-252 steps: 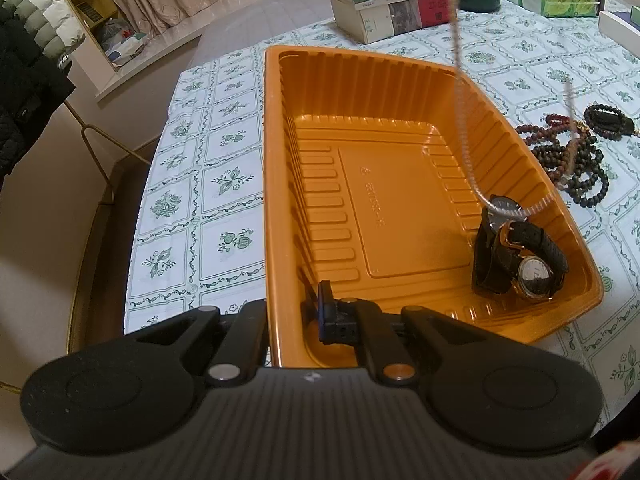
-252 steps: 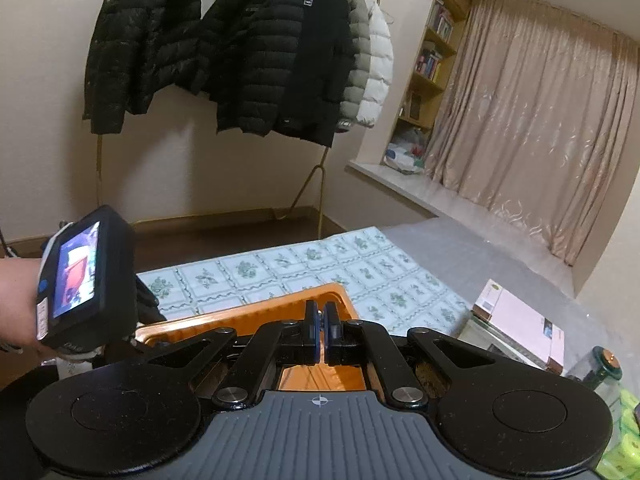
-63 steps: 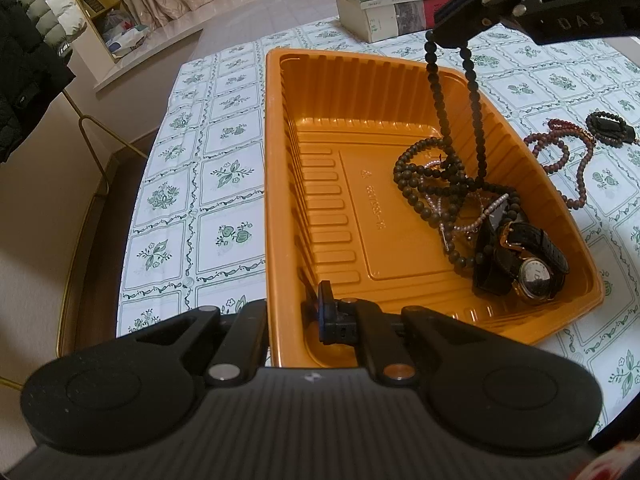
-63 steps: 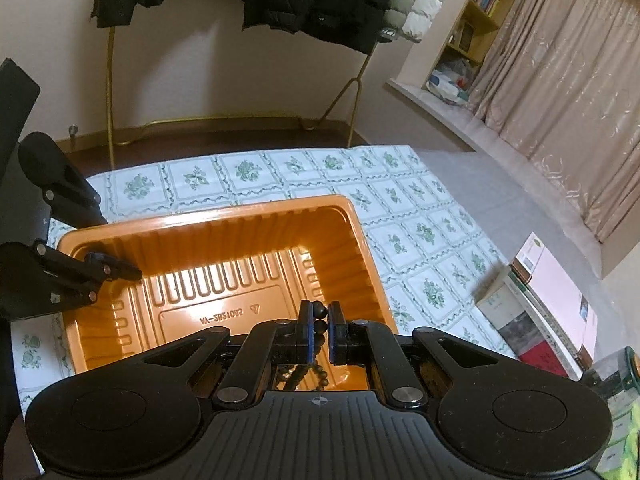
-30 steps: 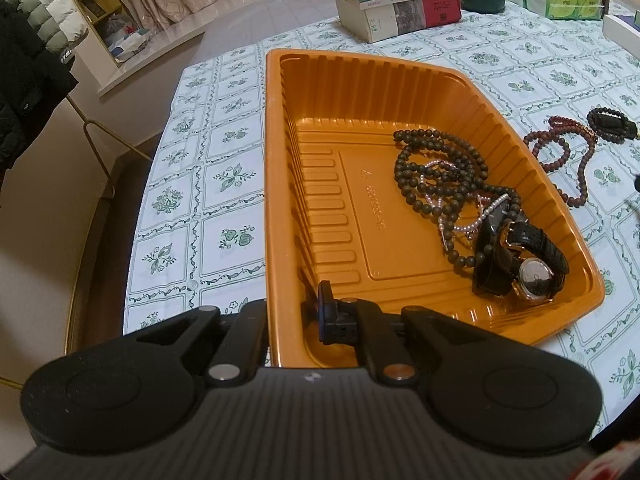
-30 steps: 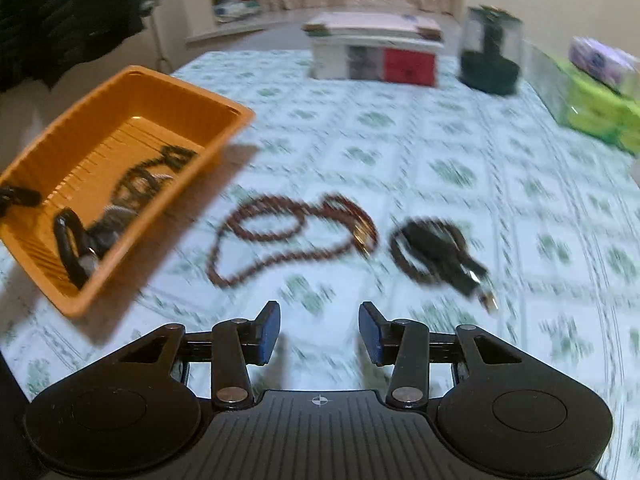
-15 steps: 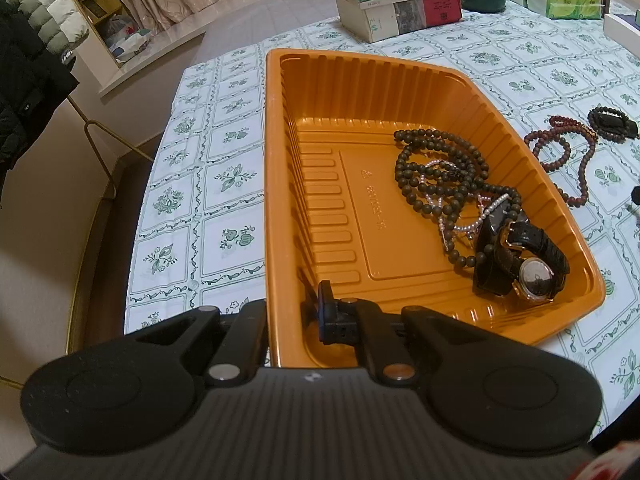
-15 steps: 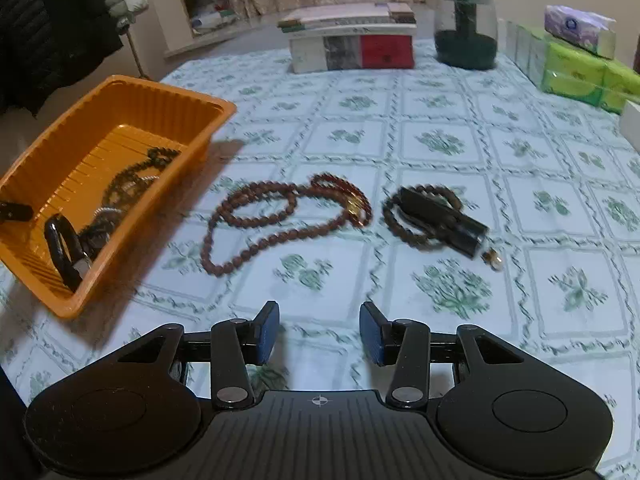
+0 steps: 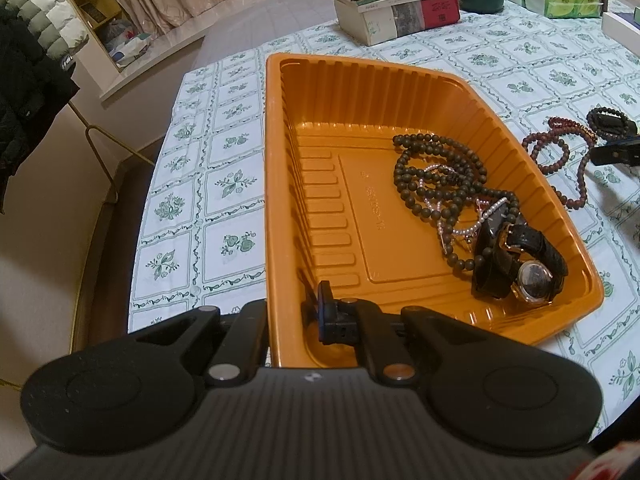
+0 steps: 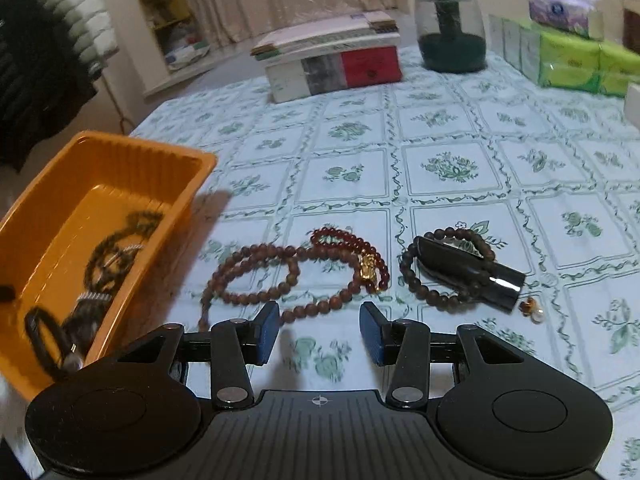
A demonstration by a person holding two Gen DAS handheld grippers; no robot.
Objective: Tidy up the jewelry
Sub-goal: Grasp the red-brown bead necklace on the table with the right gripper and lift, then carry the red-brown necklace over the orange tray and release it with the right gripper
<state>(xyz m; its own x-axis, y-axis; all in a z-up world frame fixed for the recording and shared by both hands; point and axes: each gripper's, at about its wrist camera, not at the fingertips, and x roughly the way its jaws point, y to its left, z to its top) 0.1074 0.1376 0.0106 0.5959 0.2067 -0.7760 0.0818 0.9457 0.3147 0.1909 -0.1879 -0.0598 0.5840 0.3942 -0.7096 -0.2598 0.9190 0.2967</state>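
Note:
My left gripper (image 9: 294, 312) is shut on the near rim of the orange tray (image 9: 276, 184). The tray holds a dark bead necklace (image 9: 436, 176), a pearl strand (image 9: 464, 216) and black watches (image 9: 516, 264). My right gripper (image 10: 319, 330) is open and empty, low over the tablecloth just in front of a brown-red bead necklace (image 10: 288, 276). To its right lies a dark bead bracelet (image 10: 444, 268) around a black tube. The tray (image 10: 120, 152) sits at the left of the right wrist view.
Stacked books (image 10: 332, 56), a dark glass jar (image 10: 450, 28) and green tissue packs (image 10: 572, 60) stand at the table's far side. A small pearl earring (image 10: 532, 308) lies right of the bracelet. Coats hang on a rack (image 9: 32, 68) left of the table.
My right gripper let the dark bead necklace go into the tray, swung out over the table and has come lower and closer to the brown-red necklace. My left gripper has not moved.

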